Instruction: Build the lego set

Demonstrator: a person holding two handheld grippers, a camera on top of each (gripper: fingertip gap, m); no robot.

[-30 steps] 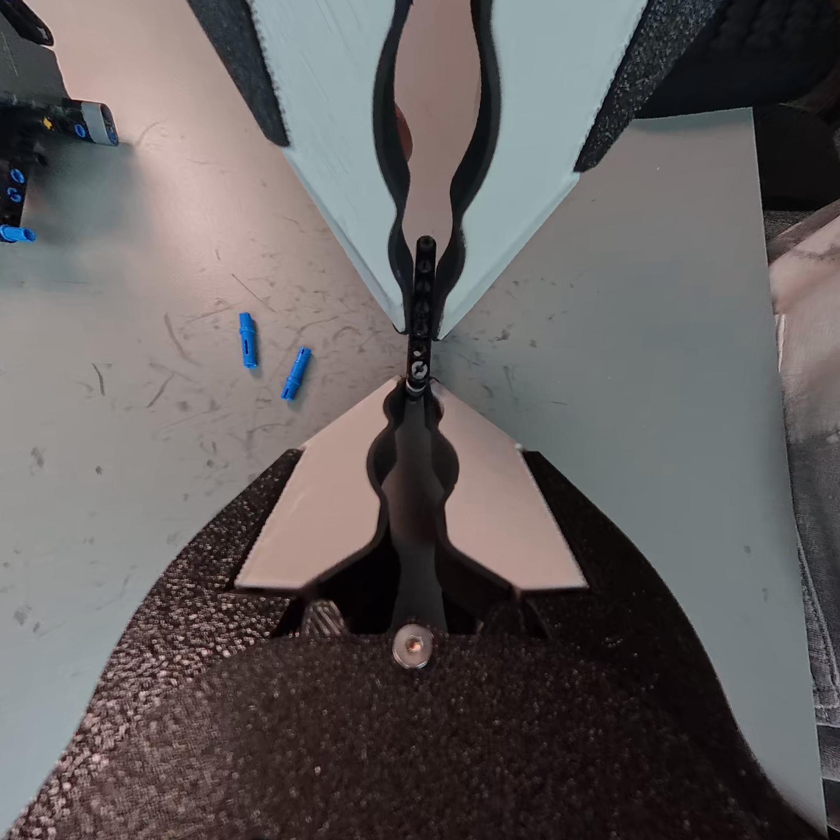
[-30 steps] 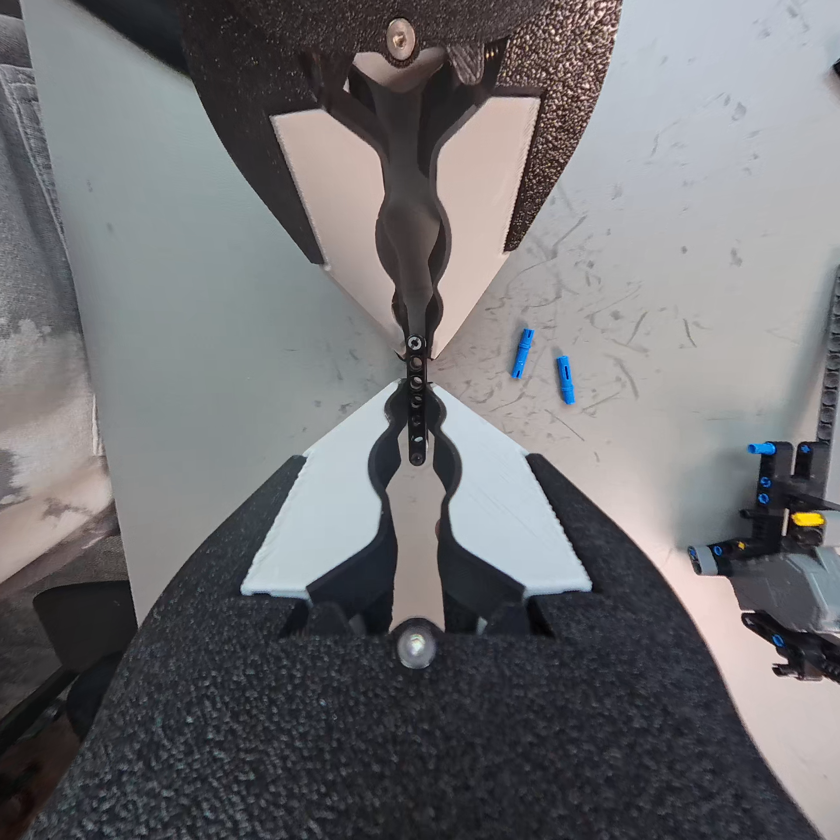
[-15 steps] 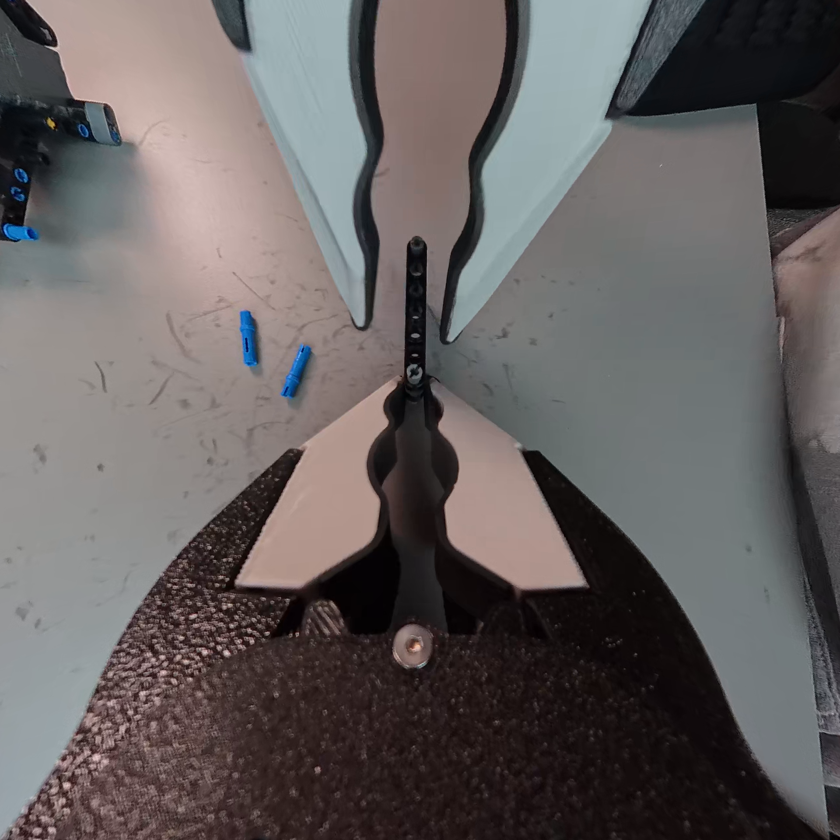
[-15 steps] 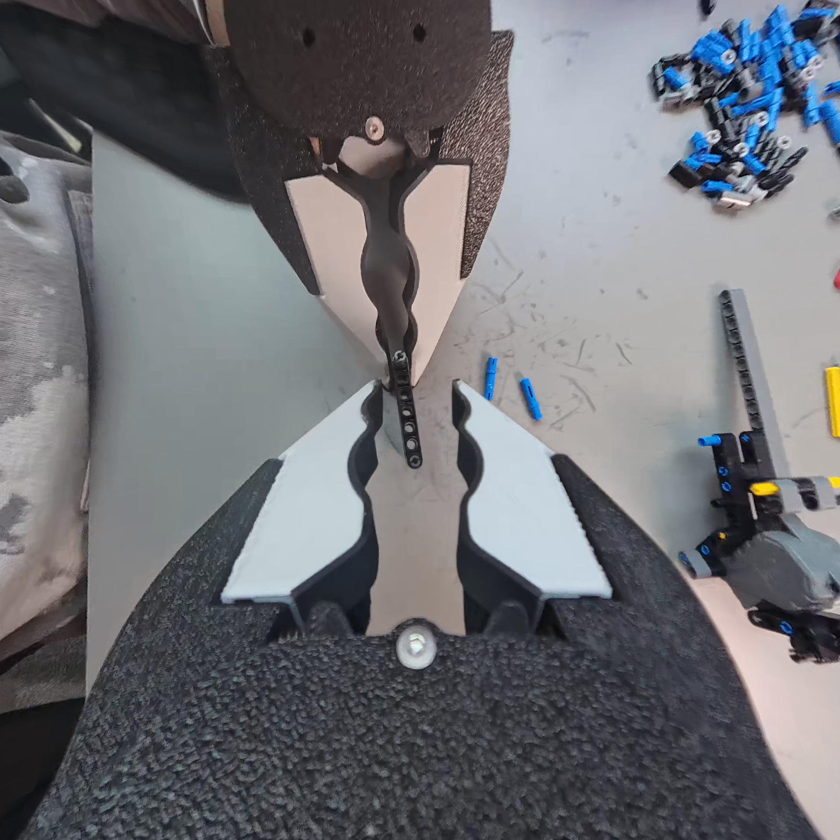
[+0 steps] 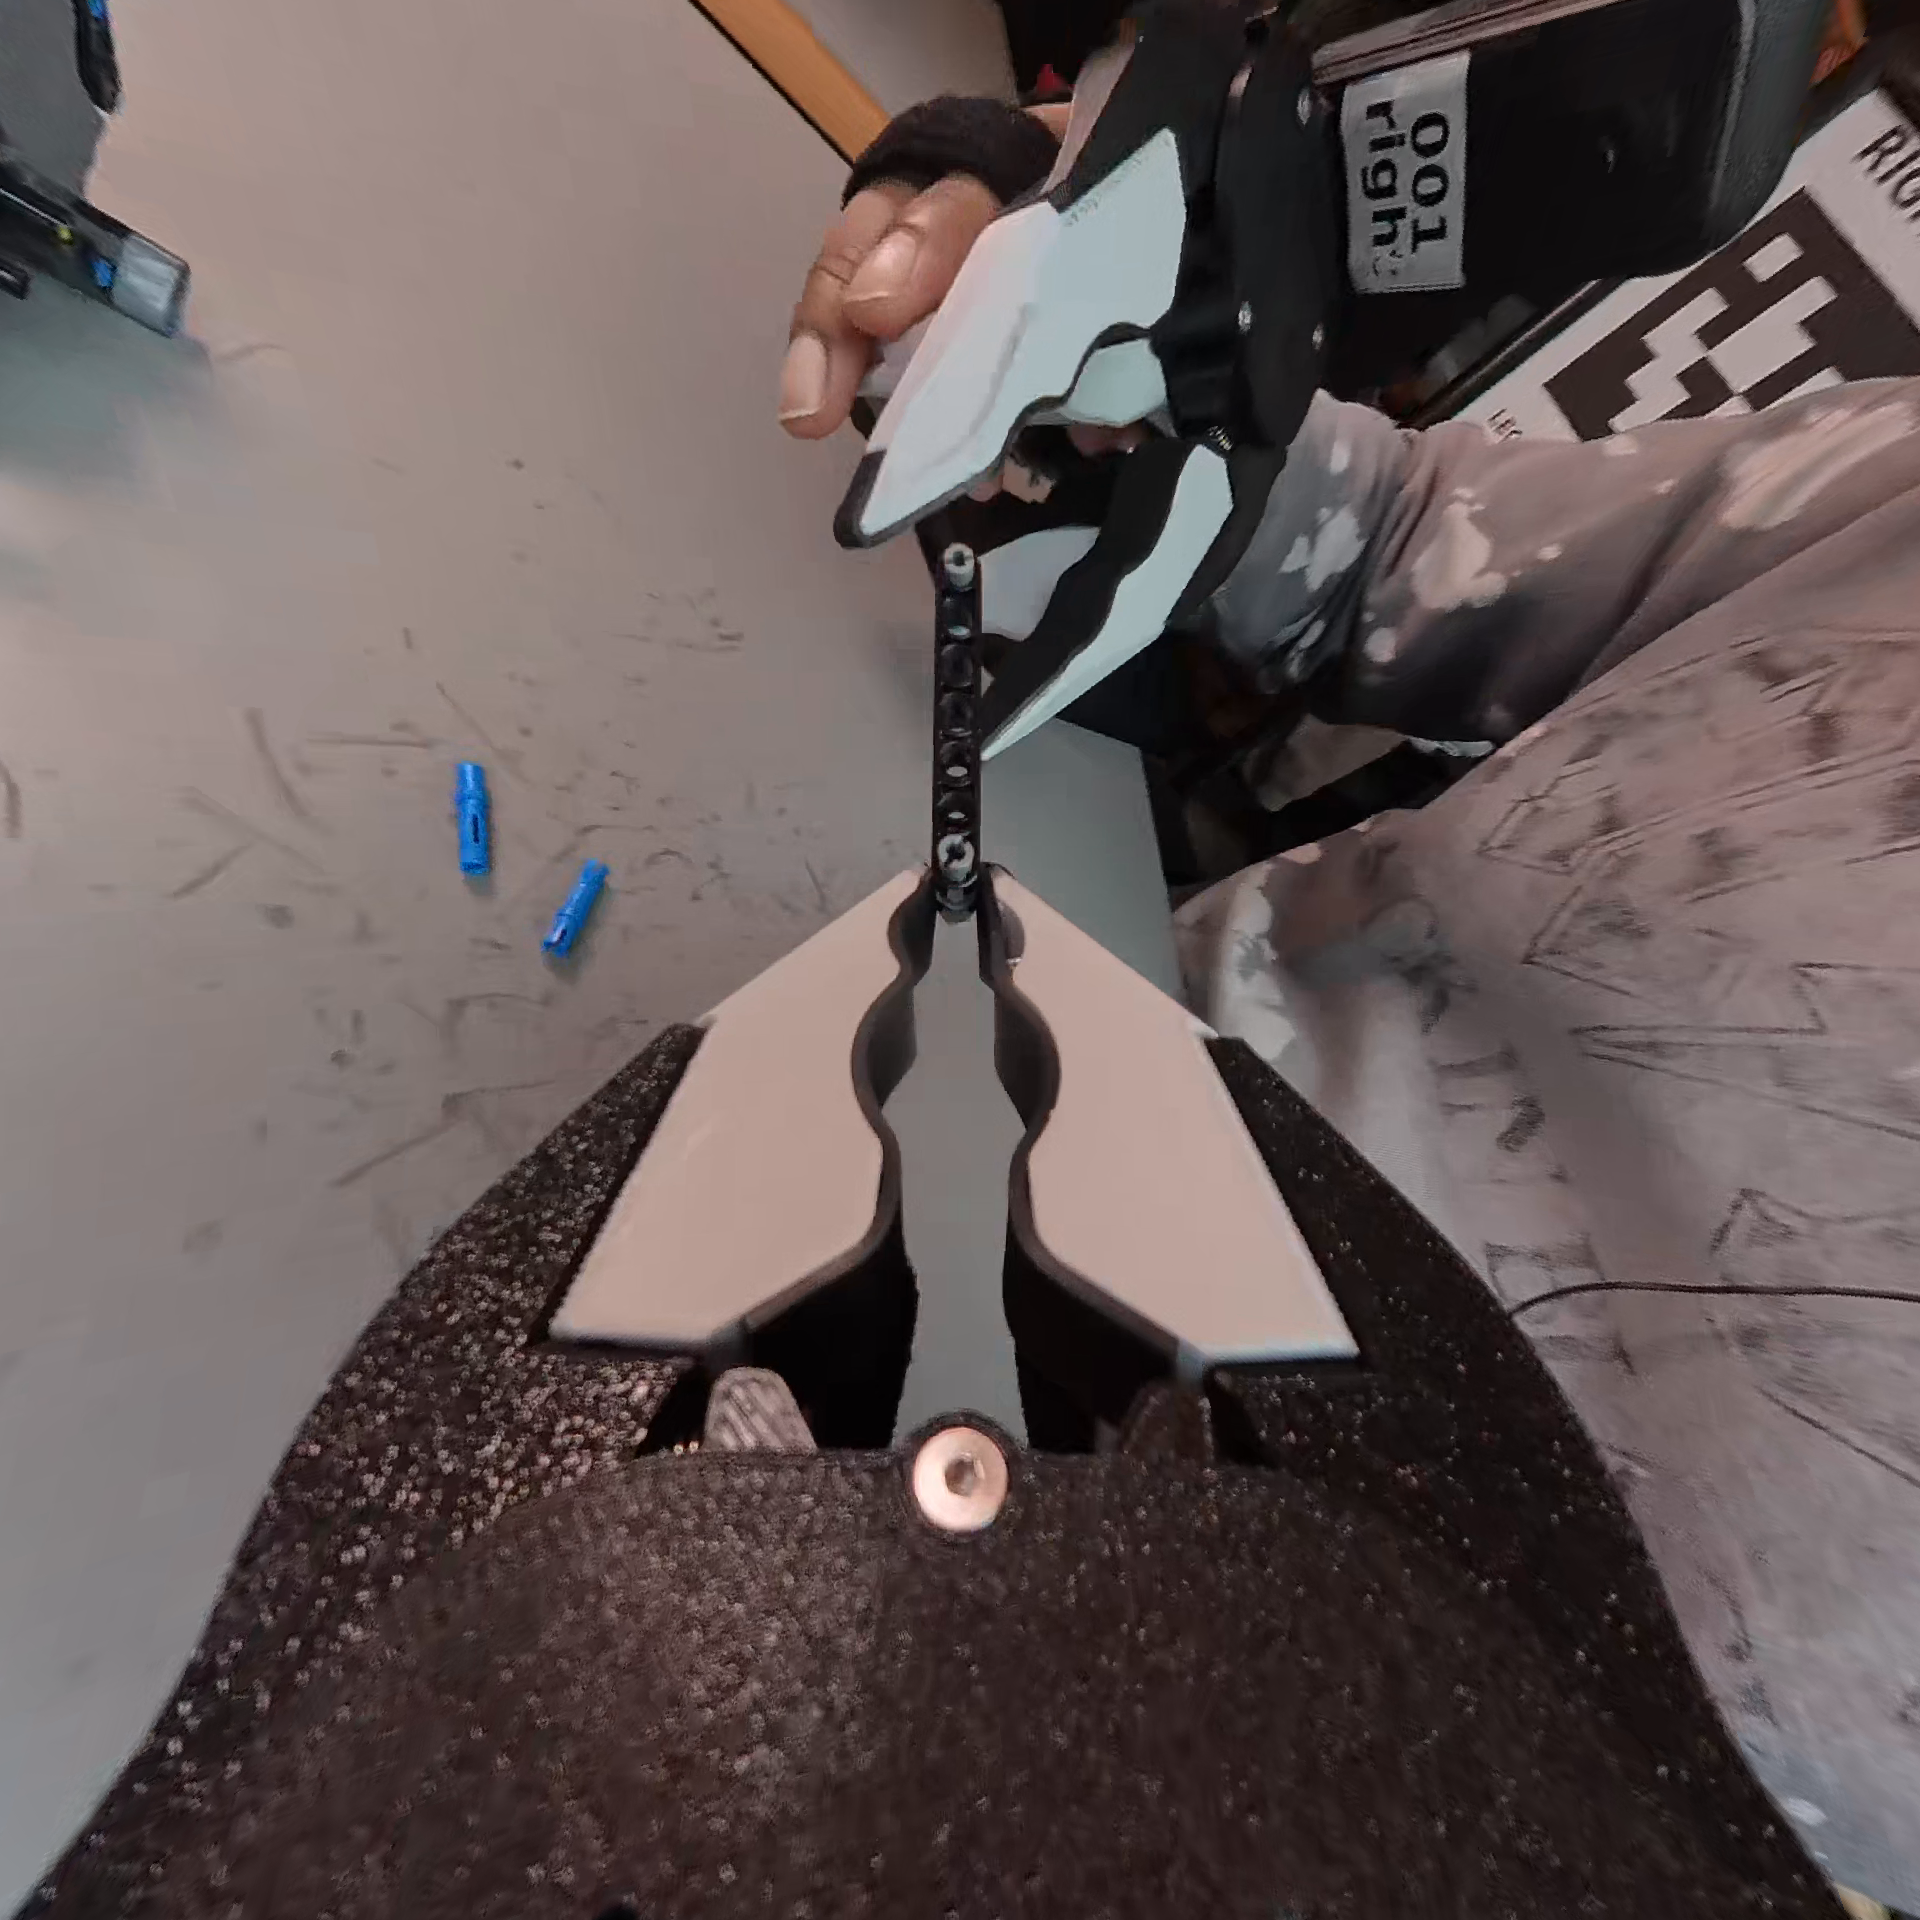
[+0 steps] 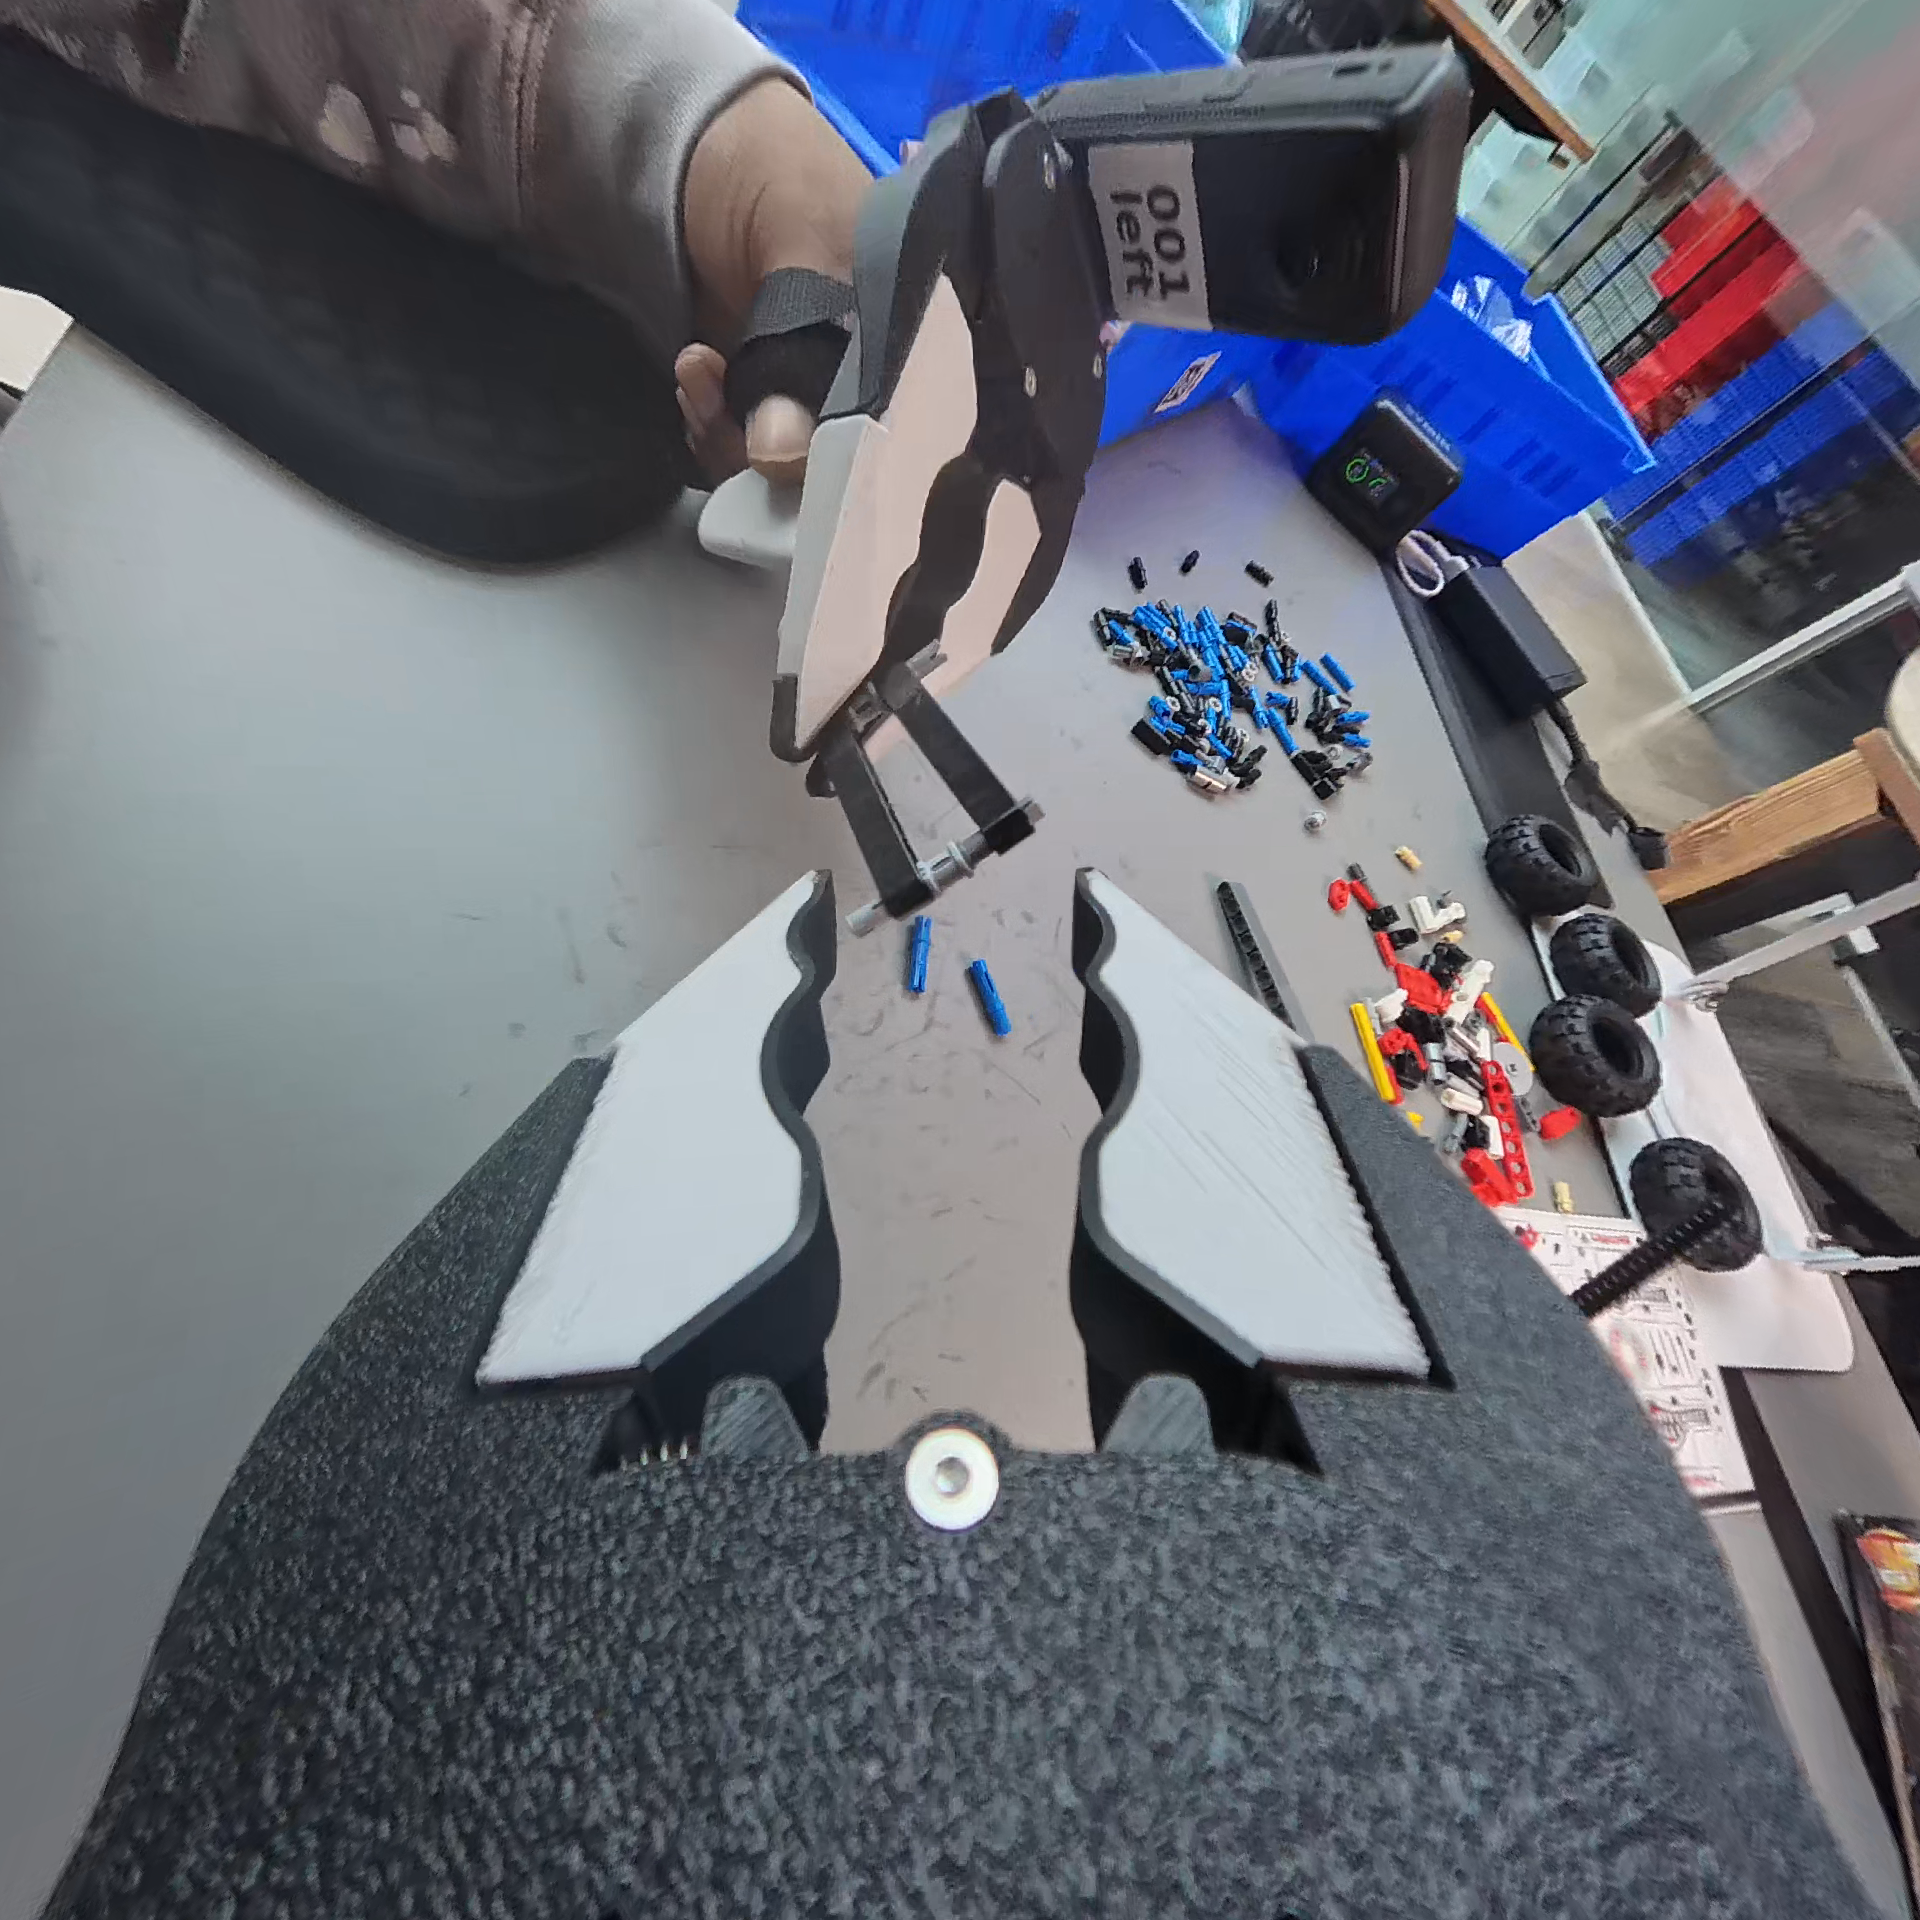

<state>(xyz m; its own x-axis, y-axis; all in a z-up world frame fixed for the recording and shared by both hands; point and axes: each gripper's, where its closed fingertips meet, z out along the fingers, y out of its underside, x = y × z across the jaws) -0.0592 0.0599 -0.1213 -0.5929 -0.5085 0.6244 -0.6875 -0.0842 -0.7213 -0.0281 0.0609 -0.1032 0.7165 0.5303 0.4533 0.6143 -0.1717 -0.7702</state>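
My left gripper (image 5: pixel 956 902) is shut on a small black beam assembly (image 5: pixel 957 717) and holds it above the grey table (image 5: pixel 312 520). In the right wrist view the assembly (image 6: pixel 940 800) shows as two black beams joined by grey axles, hanging from the left gripper (image 6: pixel 821 743). My right gripper (image 6: pixel 954 883) is open and empty, just short of the assembly's lower end. It also shows in the left wrist view (image 5: pixel 928 636), jaws apart around the beam's far end without touching it. Two blue pins (image 6: pixel 917 954) (image 6: pixel 989 995) lie on the table below; they also show in the left wrist view (image 5: pixel 473 816) (image 5: pixel 575 906).
A partly built grey and black model (image 5: pixel 125 270) sits at the far left. In the right wrist view, to the right, lie a pile of blue and black pins (image 6: pixel 1231 686), a long black beam (image 6: pixel 1257 956), red, white and yellow parts (image 6: pixel 1444 1049), several black tyres (image 6: pixel 1595 1055) and an instruction sheet (image 6: pixel 1652 1340). The grippers' ends are close to 4 cm from one another.
My right gripper has opened, let go of the black beam assembly and drawn back and tilted up. My left gripper still holds the assembly.
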